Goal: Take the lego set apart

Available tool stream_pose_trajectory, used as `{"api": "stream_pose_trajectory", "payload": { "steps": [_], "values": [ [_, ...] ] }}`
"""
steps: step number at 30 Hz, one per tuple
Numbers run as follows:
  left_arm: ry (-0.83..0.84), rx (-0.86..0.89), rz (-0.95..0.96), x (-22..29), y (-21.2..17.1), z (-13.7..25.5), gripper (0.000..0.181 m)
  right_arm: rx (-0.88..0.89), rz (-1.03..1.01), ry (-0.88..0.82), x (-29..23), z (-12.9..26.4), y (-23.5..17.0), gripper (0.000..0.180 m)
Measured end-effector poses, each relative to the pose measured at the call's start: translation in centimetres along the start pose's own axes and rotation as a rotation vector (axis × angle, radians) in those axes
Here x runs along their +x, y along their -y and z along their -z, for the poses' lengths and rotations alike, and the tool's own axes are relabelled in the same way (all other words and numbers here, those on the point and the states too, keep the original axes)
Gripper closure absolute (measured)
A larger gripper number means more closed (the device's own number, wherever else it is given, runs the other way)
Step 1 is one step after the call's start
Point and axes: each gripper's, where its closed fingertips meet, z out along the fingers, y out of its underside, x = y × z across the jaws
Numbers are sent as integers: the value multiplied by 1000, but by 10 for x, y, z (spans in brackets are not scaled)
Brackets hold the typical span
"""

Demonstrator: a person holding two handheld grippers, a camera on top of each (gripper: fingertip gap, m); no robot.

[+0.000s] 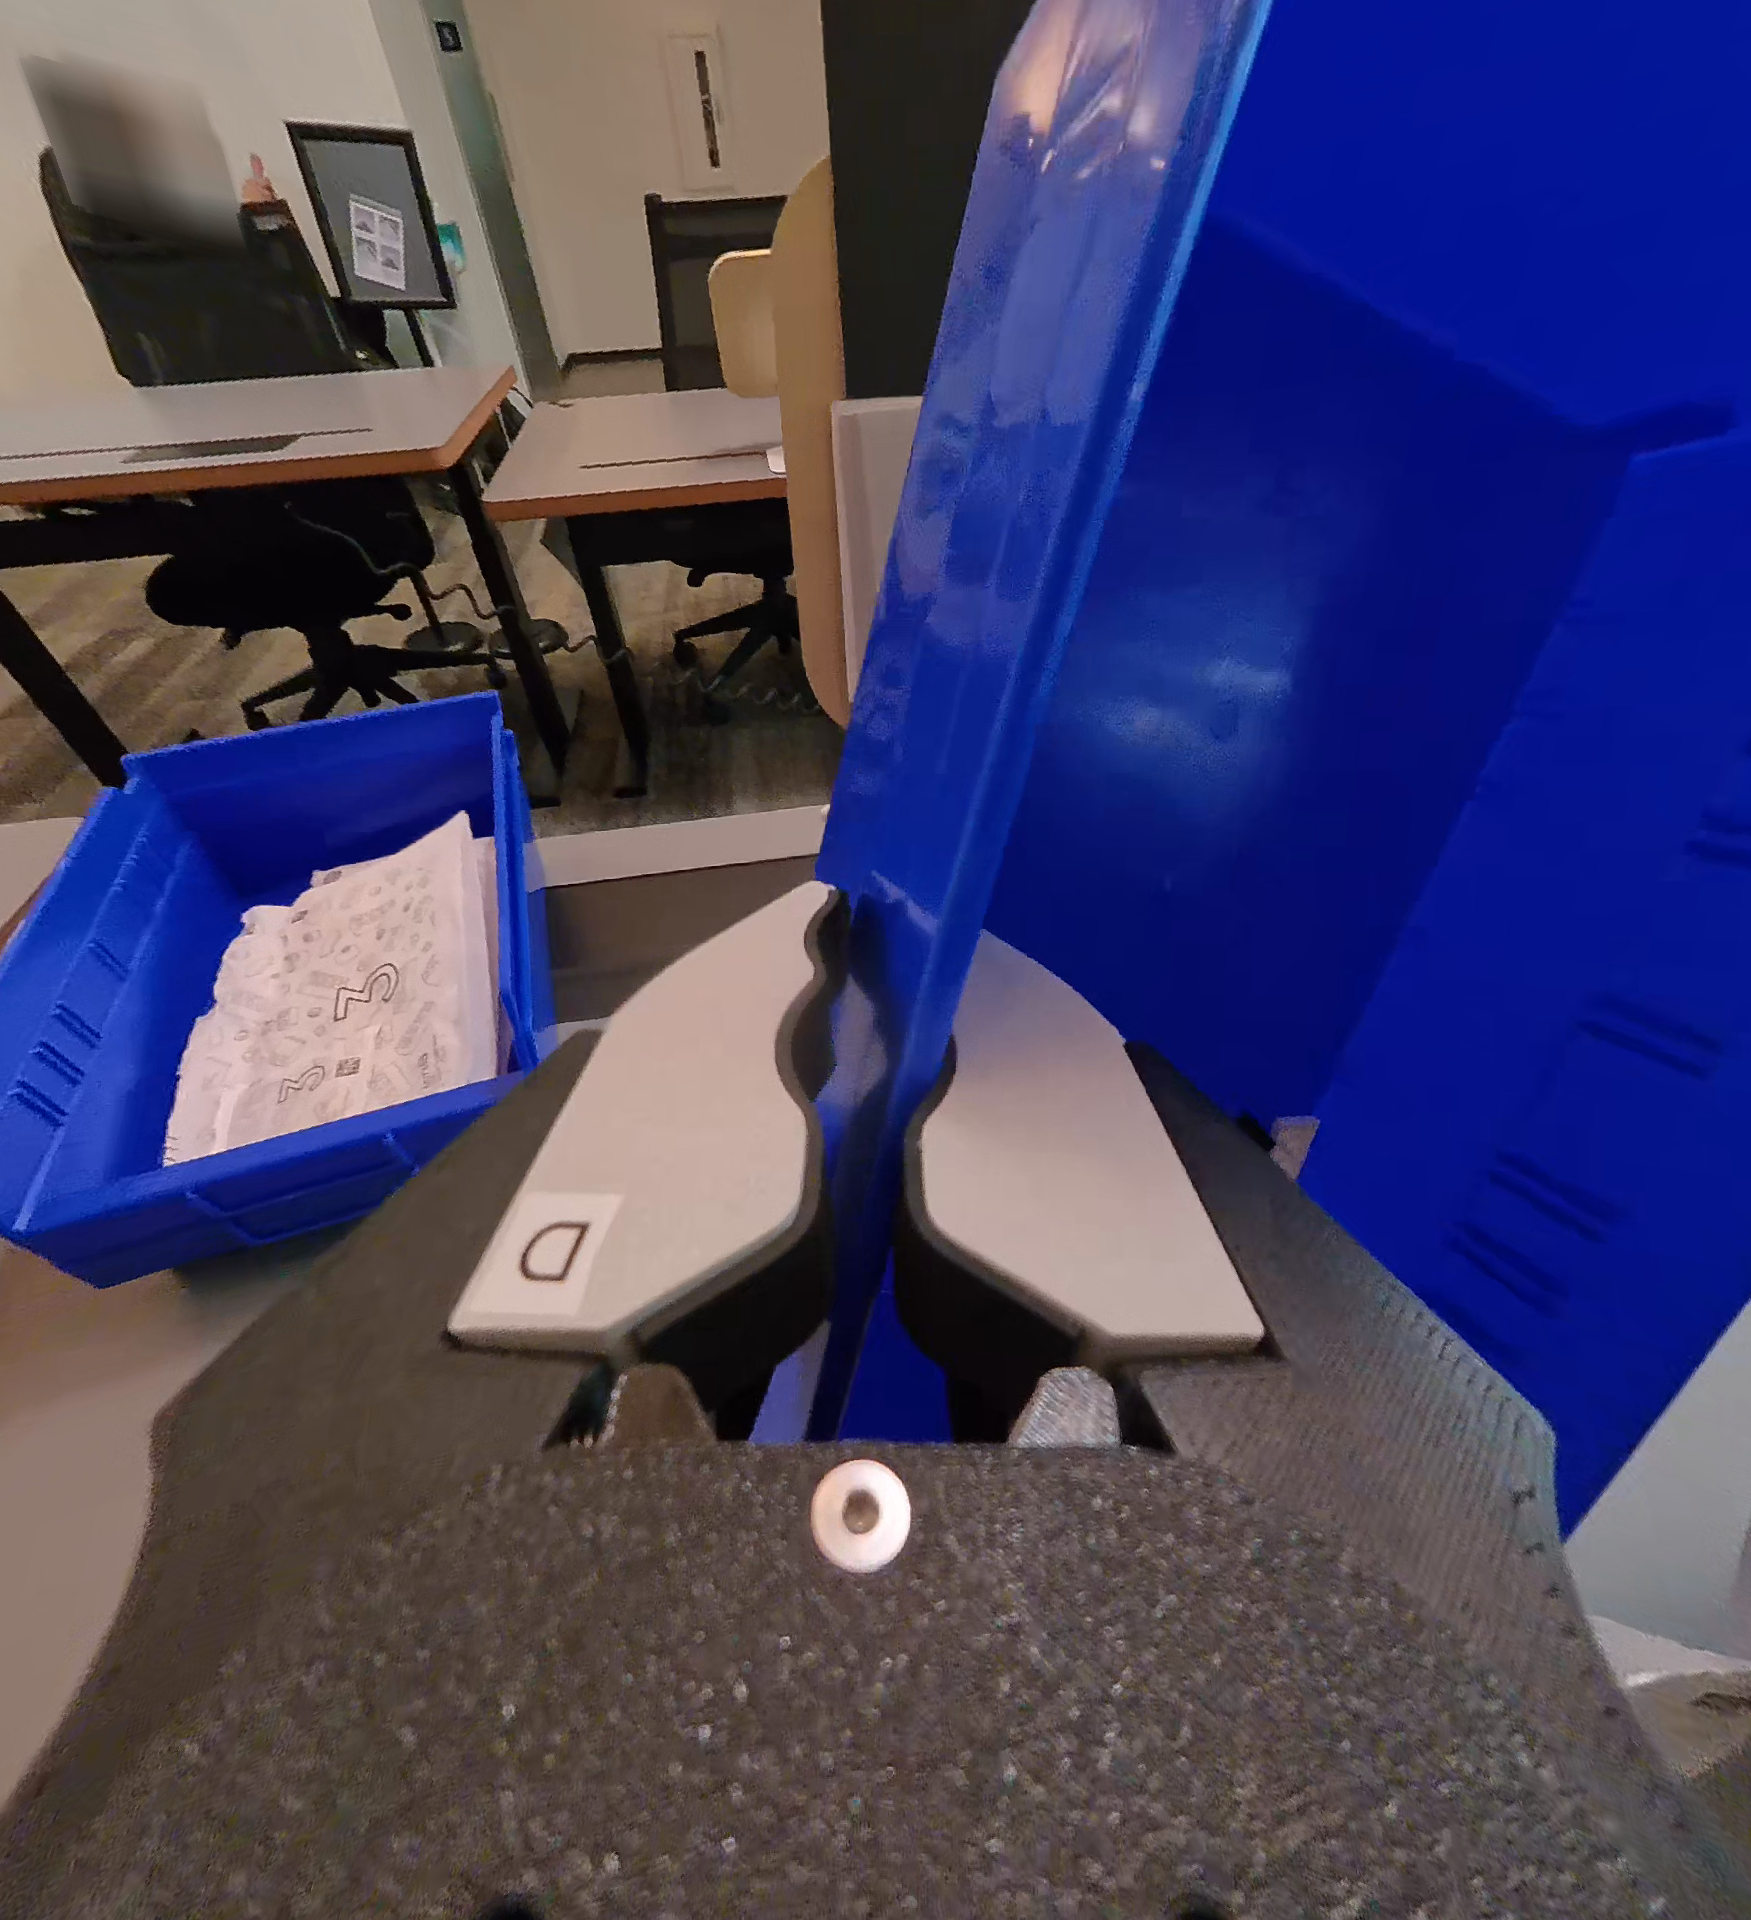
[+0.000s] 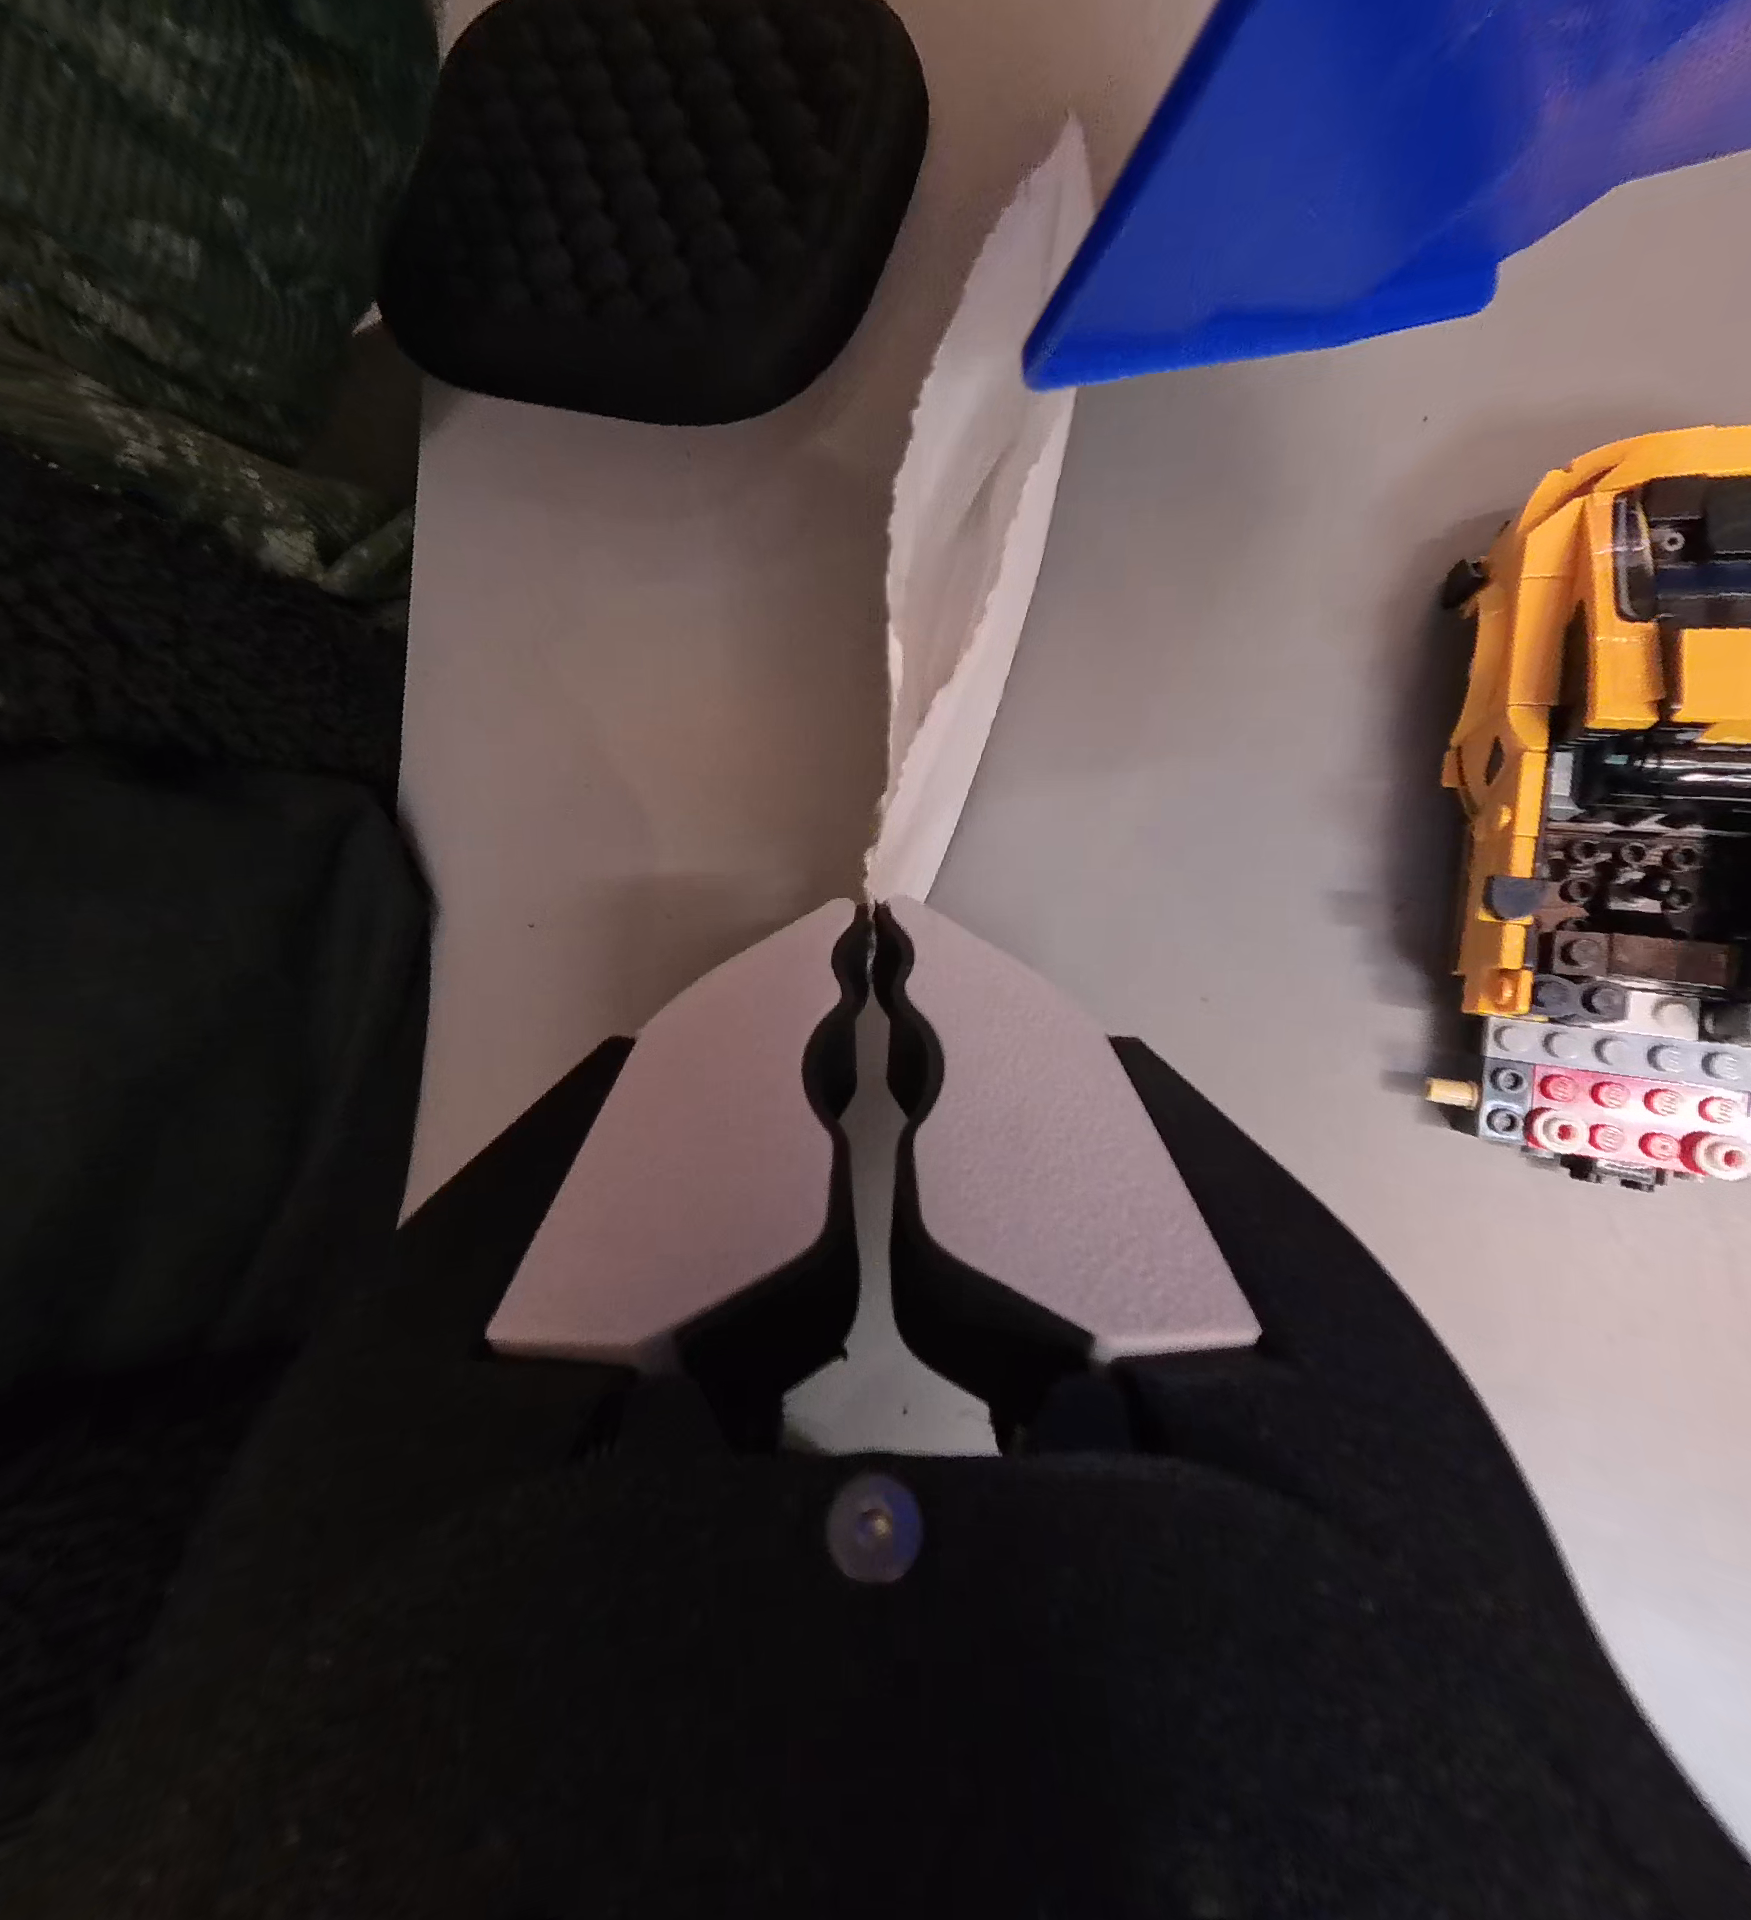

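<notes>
My left gripper (image 1: 876, 935) is shut on the wall of a large blue bin (image 1: 1370, 623) and holds it tipped up on end. The same bin shows at the top of the right wrist view (image 2: 1370, 177), lifted above the table. My right gripper (image 2: 873, 912) is shut on the edge of a white paper sheet (image 2: 964, 582) that runs up toward the bin. A partly built yellow lego car (image 2: 1619, 810) with black, grey and red bricks lies on the grey table (image 2: 1214, 1351) to the right of my right gripper.
A second blue bin (image 1: 123, 1039) holding printed white paper bags (image 1: 351, 1029) stands on the table at the left. A black padded chair armrest (image 2: 653, 197) and dark clothing (image 2: 144, 520) lie at the table's edge. Desks (image 1: 206, 436) and chairs stand farther back. Spacing between my two grippers at the tips: around 30 centimetres.
</notes>
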Motion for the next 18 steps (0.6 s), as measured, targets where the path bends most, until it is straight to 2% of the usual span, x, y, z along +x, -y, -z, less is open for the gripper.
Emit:
{"api": "stream_pose_trajectory", "payload": {
  "steps": [18],
  "values": [
    [39,23,-48,1,-6,12,174,2,-56,15,8,-2,4,180]
  ]
}}
